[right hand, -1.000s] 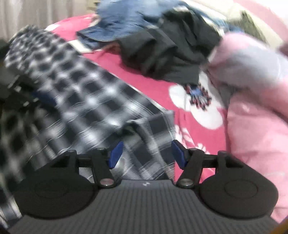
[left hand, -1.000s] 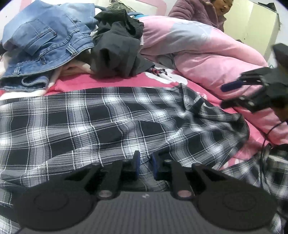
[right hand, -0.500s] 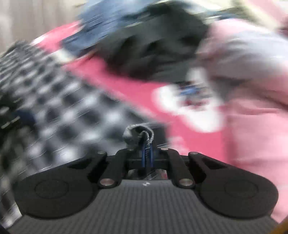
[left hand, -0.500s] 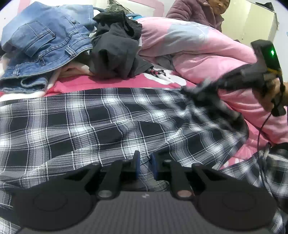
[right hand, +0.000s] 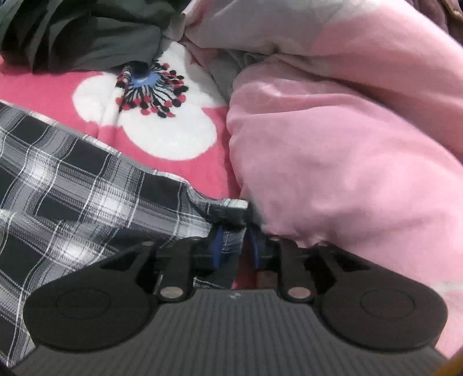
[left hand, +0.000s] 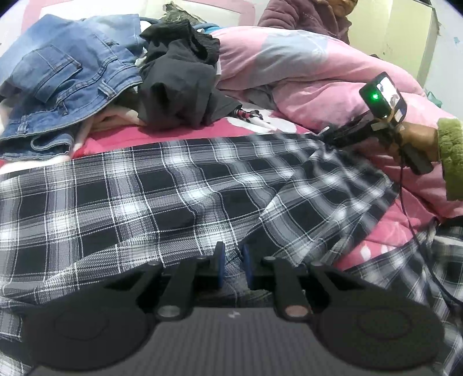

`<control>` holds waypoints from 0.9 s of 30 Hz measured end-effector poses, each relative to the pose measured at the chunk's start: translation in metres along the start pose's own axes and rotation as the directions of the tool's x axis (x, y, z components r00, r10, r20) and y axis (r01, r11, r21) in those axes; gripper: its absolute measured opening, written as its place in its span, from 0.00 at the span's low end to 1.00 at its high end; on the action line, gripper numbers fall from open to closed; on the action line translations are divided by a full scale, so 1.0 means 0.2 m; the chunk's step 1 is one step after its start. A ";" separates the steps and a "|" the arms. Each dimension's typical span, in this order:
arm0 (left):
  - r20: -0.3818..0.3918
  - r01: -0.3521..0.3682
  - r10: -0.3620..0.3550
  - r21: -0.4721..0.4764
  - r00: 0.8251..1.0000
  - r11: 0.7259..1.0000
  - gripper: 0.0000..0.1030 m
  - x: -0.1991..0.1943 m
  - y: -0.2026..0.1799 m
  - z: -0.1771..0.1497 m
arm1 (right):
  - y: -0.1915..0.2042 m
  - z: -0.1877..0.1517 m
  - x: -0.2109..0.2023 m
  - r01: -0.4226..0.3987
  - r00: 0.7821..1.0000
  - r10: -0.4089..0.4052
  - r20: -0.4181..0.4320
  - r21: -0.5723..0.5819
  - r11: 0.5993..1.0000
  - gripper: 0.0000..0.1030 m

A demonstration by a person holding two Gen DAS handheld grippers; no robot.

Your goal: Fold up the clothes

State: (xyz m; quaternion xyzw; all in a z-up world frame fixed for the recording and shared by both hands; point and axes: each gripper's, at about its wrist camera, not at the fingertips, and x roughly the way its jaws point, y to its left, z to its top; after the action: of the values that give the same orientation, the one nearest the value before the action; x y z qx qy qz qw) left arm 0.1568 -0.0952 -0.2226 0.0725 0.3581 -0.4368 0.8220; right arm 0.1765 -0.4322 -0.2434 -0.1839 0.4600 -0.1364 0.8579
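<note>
Bed with a pink floral sheet [right hand: 121,98] fills both views; a pale pink quilt [right hand: 332,162] is bunched on its far side. Black-and-white plaid garment [left hand: 162,191] lies spread across the sheet, its far edge near a heap of blue jeans [left hand: 66,78] and a dark garment [left hand: 179,89].

Left gripper [left hand: 233,267]: fingers nearly closed, plaid cloth pinched between the blue pads at the garment's near edge. Cloth runs away from it in shallow folds.

Right gripper [right hand: 234,248]: at the garment's corner, just beside the quilt. Jaws are opening; a bunched tab of plaid cloth sits between the fingers, against the left pad, with a gap showing at the right pad. In the left wrist view this gripper [left hand: 332,136] is held by a hand [left hand: 416,138] in a green fleece cuff [left hand: 450,159], with a green light lit on its body.

A person in a purple coat [left hand: 301,17] is behind the quilt.
</note>
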 end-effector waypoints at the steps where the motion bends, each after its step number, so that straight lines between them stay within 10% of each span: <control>1: -0.001 -0.002 0.002 0.001 1.000 1.000 0.15 0.00 0.00 0.00 | -0.01 0.00 -0.02 -0.002 1.000 0.003 -0.005 0.014 1.000 0.18; 11: -0.002 -0.051 0.051 0.024 0.999 0.998 0.15 -0.02 -0.02 0.02 | -0.22 -0.23 -0.48 -0.084 0.995 0.096 -0.014 0.371 0.925 0.36; 15: -0.004 -0.059 0.059 0.011 0.998 0.998 0.15 -0.02 -0.01 0.02 | -0.24 -0.44 -0.49 -0.113 0.960 0.248 -0.127 0.639 0.761 0.49; 22: -0.002 -0.069 0.069 0.026 0.998 0.997 0.15 -0.02 -0.02 0.02 | -0.33 -0.76 -0.34 -0.084 0.920 0.392 -0.014 0.969 0.231 0.51; 26: -0.001 -0.069 0.069 0.023 0.998 0.997 0.15 -0.02 -0.02 0.01 | -0.29 -0.73 -0.32 -0.103 0.923 0.385 -0.003 0.962 0.253 0.38; 27: -0.001 -0.069 0.069 0.023 0.998 0.997 0.15 -0.01 -0.02 0.01 | -0.28 -0.71 -0.34 -0.120 0.923 0.386 0.004 0.953 0.277 0.12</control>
State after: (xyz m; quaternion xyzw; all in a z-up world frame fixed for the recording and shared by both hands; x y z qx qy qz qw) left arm 0.1538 -0.0966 -0.2185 0.0948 0.3510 -0.4125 0.8353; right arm 0.0166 -0.4817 -0.2412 0.4409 0.4124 -0.2582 0.7542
